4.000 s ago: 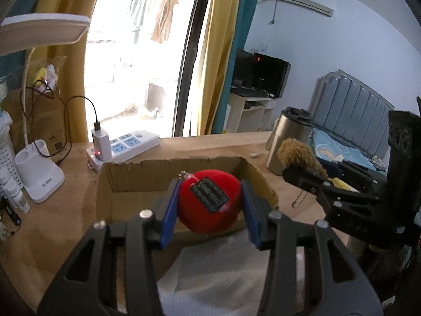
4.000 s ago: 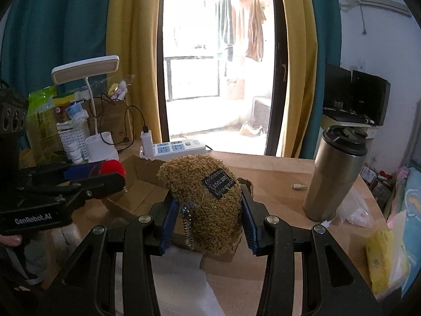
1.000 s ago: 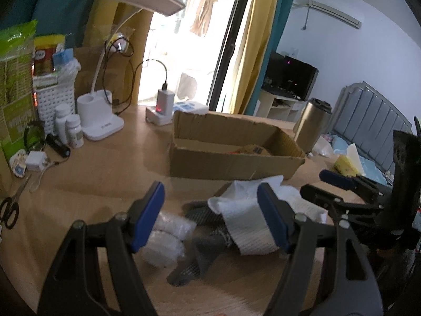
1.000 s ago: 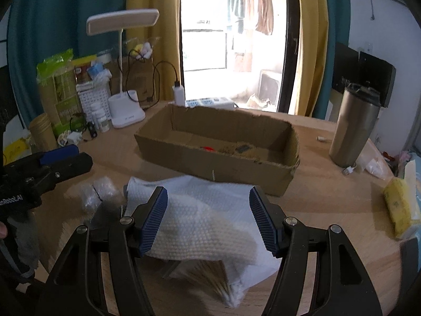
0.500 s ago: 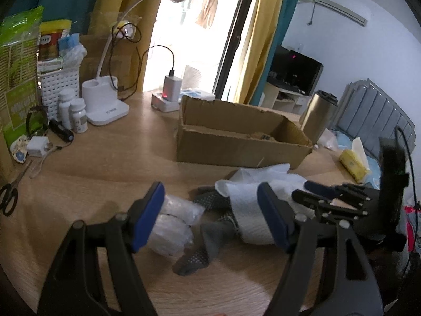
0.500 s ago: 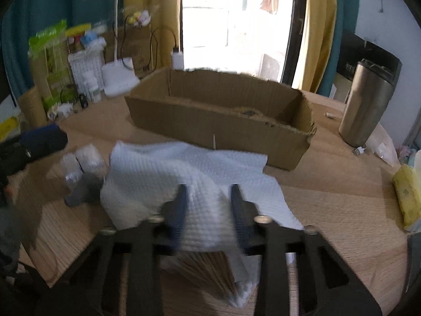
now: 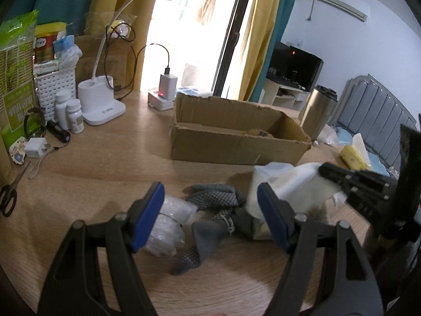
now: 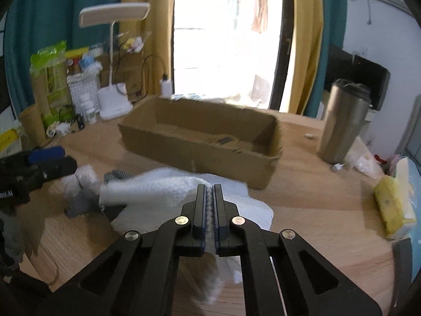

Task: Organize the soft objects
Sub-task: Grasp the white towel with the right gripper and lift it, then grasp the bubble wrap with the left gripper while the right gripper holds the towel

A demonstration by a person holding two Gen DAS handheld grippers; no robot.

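My right gripper is shut on a white cloth and lifts its fold off the wooden table; it also shows in the left wrist view holding the cloth. My left gripper is open and empty, low over grey gloves and clear plastic-wrapped bundles. The gloves and bundles lie left of the cloth. The cardboard box behind holds a brown plush toy.
A steel tumbler stands right of the box. A yellow tissue pack lies at the right edge. A white desk lamp, bottles, a basket, a power strip and scissors crowd the left.
My right gripper has closed on the white cloth and raised it. Four seconds ago both grippers held plush toys over the box; these now lie in the box.
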